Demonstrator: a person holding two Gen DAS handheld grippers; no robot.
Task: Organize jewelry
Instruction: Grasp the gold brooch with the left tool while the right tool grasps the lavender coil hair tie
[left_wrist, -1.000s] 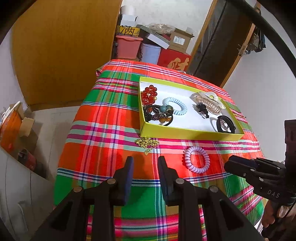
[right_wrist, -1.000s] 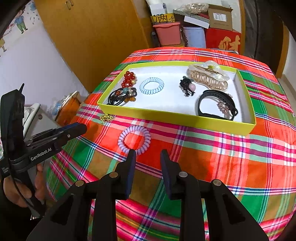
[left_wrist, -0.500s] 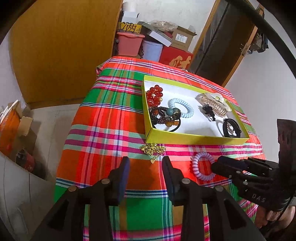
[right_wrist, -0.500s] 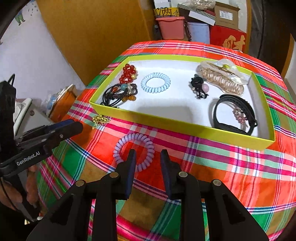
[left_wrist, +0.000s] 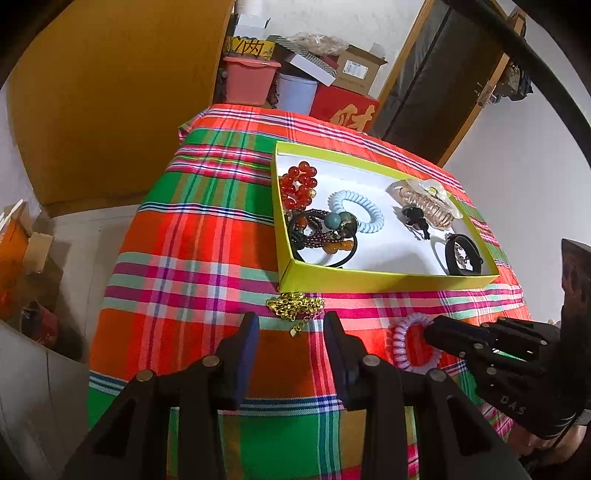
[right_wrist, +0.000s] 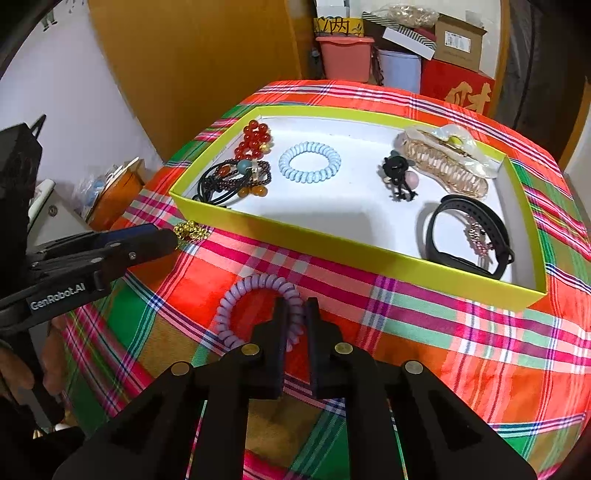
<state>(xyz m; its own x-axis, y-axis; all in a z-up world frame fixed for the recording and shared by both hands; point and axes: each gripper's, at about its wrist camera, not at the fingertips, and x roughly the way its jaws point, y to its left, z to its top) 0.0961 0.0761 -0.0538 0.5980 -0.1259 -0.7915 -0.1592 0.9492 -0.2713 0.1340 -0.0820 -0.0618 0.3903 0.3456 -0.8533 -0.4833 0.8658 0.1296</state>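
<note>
A yellow-green tray (left_wrist: 388, 278) (right_wrist: 354, 251) on the plaid cloth holds red beads (left_wrist: 297, 184), a light blue coil tie (right_wrist: 309, 162), dark bead bracelets (right_wrist: 236, 177), a black clip (right_wrist: 399, 177), a clear claw clip (right_wrist: 443, 158) and a black band (right_wrist: 469, 236). A gold chain (left_wrist: 295, 306) (right_wrist: 190, 230) lies before the tray's near left corner. My left gripper (left_wrist: 291, 332) is open, just short of the chain. A purple coil tie (right_wrist: 255, 306) (left_wrist: 410, 343) lies on the cloth. My right gripper (right_wrist: 295, 314) has its jaws closed on the tie's near right rim.
Boxes, a pink tub (left_wrist: 251, 79) and a red box (right_wrist: 458, 88) are stacked behind the table. A wooden cabinet (left_wrist: 110, 92) stands to the left. The cloth drops off at the table's left and near edges.
Both grippers moved forward and down. The left one closed in on the gold chain. The right one reached the purple coil tie and narrowed its jaws on the rim.
</note>
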